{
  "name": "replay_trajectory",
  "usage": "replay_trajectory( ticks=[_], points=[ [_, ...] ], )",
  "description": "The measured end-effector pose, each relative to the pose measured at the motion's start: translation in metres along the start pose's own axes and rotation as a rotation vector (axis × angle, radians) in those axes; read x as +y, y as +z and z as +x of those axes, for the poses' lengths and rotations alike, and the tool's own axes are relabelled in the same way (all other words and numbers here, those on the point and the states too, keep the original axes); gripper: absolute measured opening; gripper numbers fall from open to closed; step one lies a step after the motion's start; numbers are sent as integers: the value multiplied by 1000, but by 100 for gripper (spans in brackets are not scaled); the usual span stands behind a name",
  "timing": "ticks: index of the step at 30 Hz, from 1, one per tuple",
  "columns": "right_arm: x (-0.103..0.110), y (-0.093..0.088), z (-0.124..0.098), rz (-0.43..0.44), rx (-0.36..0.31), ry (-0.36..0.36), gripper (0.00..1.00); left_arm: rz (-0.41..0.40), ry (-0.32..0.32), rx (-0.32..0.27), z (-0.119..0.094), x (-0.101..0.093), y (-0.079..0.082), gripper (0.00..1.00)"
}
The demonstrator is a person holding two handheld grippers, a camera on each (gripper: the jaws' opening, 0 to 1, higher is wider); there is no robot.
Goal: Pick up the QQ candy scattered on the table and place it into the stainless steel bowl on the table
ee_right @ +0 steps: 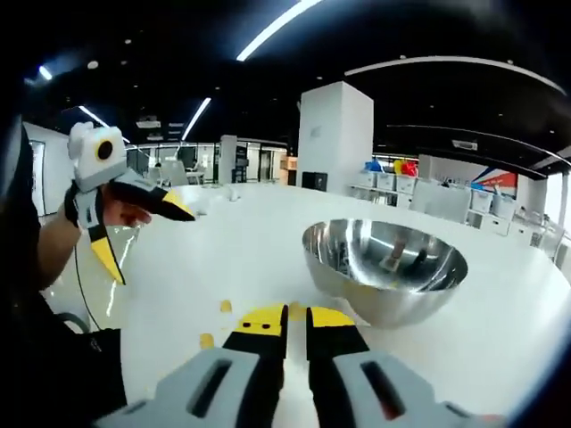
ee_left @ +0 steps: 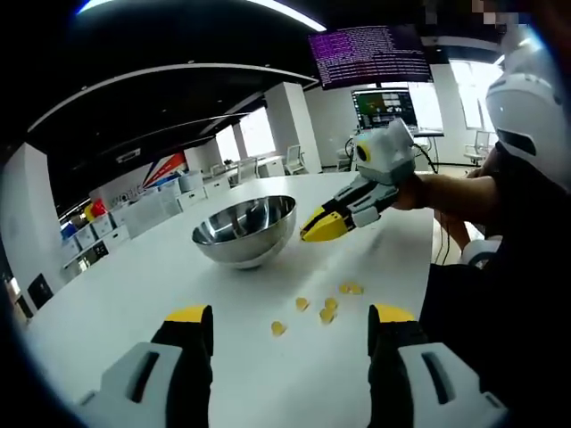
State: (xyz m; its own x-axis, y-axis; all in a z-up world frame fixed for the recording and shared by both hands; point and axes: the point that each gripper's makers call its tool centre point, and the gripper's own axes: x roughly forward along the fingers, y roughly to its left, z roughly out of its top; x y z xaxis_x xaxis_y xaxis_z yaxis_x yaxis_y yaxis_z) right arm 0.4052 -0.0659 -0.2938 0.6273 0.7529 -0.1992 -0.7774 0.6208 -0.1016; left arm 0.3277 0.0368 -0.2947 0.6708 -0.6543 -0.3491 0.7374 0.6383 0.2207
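A stainless steel bowl [ee_left: 241,251] [ee_right: 357,296] stands empty on the white table. Several small yellow QQ candies [ee_left: 326,309] lie loose just in front of it; two more candies [ee_right: 225,306] show to the left of my right jaws. My left gripper [ee_left: 290,318] hovers low over the candies, jaws wide apart with nothing between them; it shows raised and spread in the right gripper view [ee_right: 156,250]. My right gripper [ee_right: 297,321] [ee_left: 312,234] hangs beside the bowl's rim with its yellow tips closed together. Whether a candy is pinched there, I cannot tell.
The white table [ee_left: 134,285] curves off to an edge on the person's side. A hand [ee_left: 433,189] and dark sleeve hold the right gripper. Behind stand monitors [ee_left: 370,55], a white column [ee_right: 335,134] and shelves with coloured bins [ee_right: 446,192].
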Motion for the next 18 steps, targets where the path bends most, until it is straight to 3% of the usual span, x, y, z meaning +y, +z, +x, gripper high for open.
replay_trajectory(
  ticks=[5, 9, 13, 18],
  points=[
    [-19, 49, -10, -85, -94, -56, 6, 4, -5, 0, 1, -3, 1, 70],
    [-46, 69, -6, -116, -119, -112, 6, 7, -10, -3, 1, -6, 3, 70],
    [-69, 72, 5, -124, -130, -154, 6, 5, -6, -6, 0, -6, 3, 70],
    [-97, 46, 30, -67, -83, -191, 6, 1, -3, -5, -2, -6, 1, 70]
  ],
)
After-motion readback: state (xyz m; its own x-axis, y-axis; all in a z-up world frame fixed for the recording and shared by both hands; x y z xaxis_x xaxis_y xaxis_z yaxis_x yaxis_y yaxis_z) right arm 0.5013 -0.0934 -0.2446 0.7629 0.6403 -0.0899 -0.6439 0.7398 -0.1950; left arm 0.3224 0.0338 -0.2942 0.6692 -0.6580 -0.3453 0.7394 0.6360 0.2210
